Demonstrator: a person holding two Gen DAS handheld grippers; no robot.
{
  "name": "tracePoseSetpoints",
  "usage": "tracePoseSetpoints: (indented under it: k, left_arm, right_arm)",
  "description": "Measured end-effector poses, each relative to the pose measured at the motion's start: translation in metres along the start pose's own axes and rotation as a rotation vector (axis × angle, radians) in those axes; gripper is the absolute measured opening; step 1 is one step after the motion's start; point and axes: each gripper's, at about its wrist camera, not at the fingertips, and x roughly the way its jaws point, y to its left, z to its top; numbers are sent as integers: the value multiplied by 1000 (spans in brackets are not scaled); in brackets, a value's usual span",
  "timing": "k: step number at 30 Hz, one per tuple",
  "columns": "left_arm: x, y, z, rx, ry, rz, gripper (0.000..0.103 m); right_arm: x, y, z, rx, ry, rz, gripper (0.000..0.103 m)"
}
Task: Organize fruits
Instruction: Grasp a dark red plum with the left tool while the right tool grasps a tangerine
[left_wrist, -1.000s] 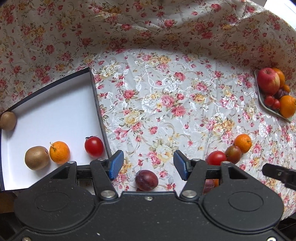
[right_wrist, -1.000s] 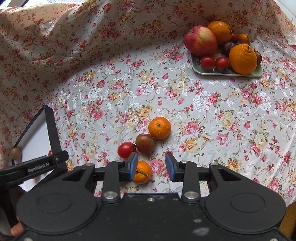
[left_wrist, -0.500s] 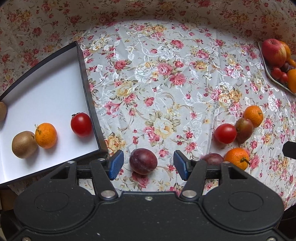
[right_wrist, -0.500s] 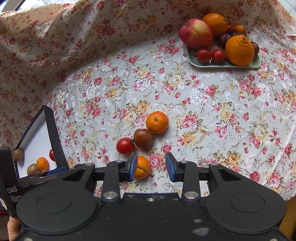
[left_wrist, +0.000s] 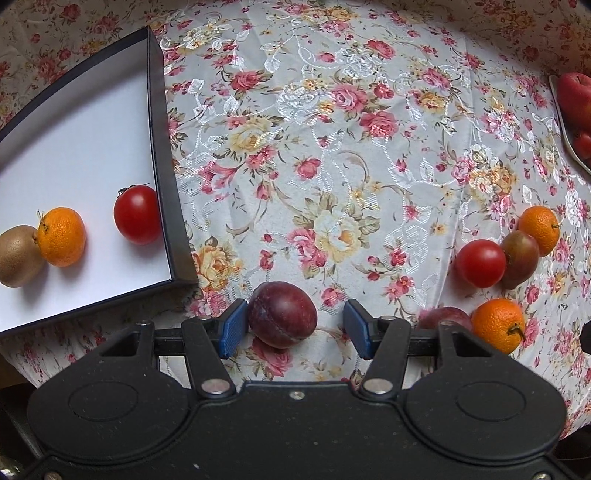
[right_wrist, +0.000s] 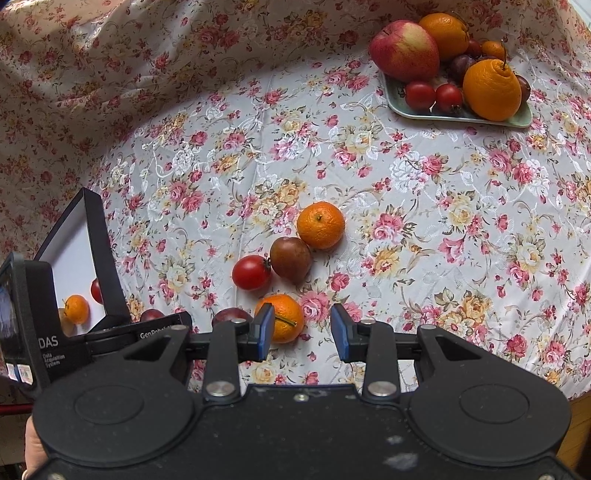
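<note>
Left gripper straddling a plum.
Jaws spread, unclosed, framing it for transfer to the box; right gripper likewise open.

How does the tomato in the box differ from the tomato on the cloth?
The boxed tomato lies on plain white, beside the box wall, touching no fruit; the cloth tomato lies on the floral cloth, pressed against a dark brownish fruit. The boxed one's stem shows; the other's does not in the left view. Both are red, round and glossy.
</note>
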Motion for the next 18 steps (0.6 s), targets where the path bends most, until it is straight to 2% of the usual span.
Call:
tracePoseSetpoints:
  k: [2,3,8,14,18]
  left_arm:
    - [-1,-2,0,15,-25,13,47]
    - [-3,-4,1,24,-33,12,46]
    - [-5,-3,1,-5,-19,-47,46]
    - [-14,-5,2,-6,-44,-33,46]
    - [-21,0,4,-21,-43,-64,46]
  right_arm:
    - [4,1,0,-1,6,-3,37]
    - [6,1,0,-2,10,-4,37]
    - [20,9,0,-15,35,-19,37]
    - [35,16,0,-24,58,-40,37]
    - [43,20,0,-19,86,-22,37]
